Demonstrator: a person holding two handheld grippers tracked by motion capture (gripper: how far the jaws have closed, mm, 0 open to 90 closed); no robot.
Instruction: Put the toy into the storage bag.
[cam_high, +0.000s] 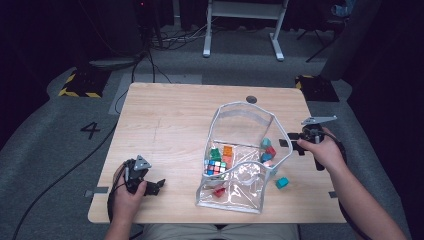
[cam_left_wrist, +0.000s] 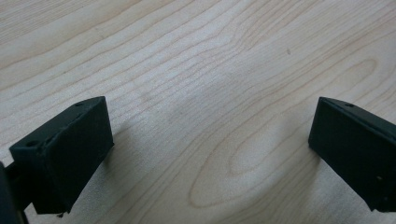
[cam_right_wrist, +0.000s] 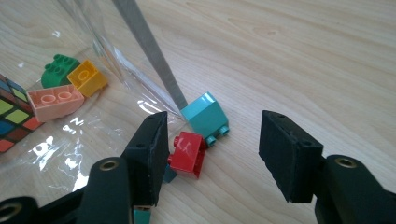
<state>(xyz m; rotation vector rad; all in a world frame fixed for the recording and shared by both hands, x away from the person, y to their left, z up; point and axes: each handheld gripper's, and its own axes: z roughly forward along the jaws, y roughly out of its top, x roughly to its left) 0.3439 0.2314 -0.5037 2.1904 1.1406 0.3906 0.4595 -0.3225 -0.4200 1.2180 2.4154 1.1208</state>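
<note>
Right gripper (cam_right_wrist: 212, 154) over bricks by pouch (cam_high: 240, 165).
Jaws spread, empty; red brick (cam_right_wrist: 187, 153) lies just inside left jaw, teal brick (cam_right_wrist: 204, 115) ahead. Left gripper (cam_left_wrist: 210, 149) open, idle.

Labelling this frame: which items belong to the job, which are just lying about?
In play:
right gripper, open over the bricks
red brick
teal brick
clear pouch

Lying about:
puzzle cube
green brick, yellow brick, pink brick
left gripper, open on bare table
</note>
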